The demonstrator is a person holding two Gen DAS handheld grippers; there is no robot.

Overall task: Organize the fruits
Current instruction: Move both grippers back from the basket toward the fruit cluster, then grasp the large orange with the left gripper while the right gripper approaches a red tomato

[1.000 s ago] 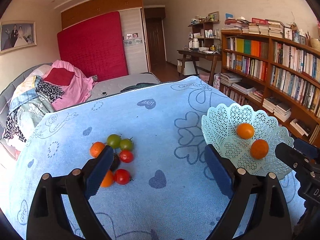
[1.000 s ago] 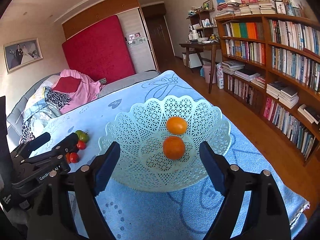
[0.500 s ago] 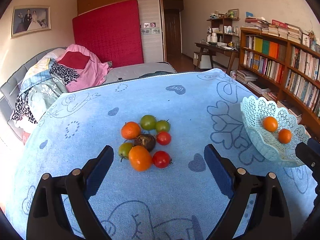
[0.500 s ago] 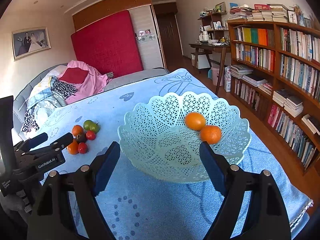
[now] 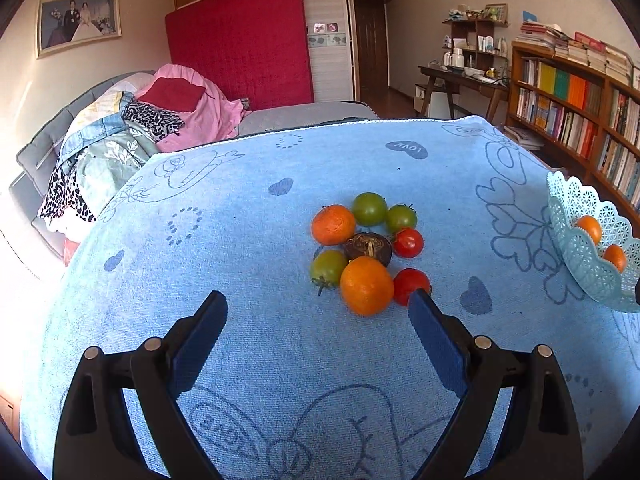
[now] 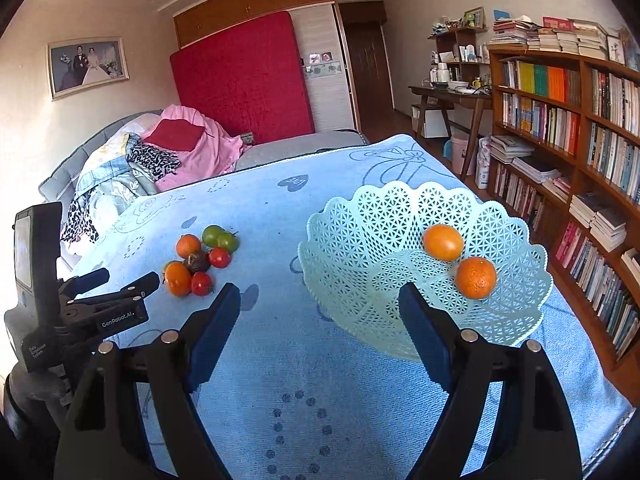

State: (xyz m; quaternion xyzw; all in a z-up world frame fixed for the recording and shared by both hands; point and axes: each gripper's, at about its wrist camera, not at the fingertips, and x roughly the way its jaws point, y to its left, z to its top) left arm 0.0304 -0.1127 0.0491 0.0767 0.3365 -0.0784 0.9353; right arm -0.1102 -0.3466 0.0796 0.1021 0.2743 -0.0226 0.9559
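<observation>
Currently: left tool (image 5: pixel 316 314) spread, empty, aimed at fruit cluster on blue cloth; nearest orange (image 5: pixel 366 286) just ahead. I centre it between the pads before closing. Right tool (image 6: pixel 320 306) spread, empty, beside basket (image 6: pixel 360 216).

A lived-in bedroom in a home. At twelve o'clock a red mattress (image 6: pixel 244 80) leans upright against wooden wardrobes, beside a dark door (image 6: pixel 370 68). At ten o'clock a framed wedding portrait (image 6: pixel 88 66) hangs above a grey bed (image 6: pixel 68 176) heaped with clothes and pink bedding (image 6: pixel 192 148). At two to three o'clock stand a cluttered wooden desk (image 6: pixel 452 96) and a packed bookcase (image 6: pixel 568 120).
</observation>
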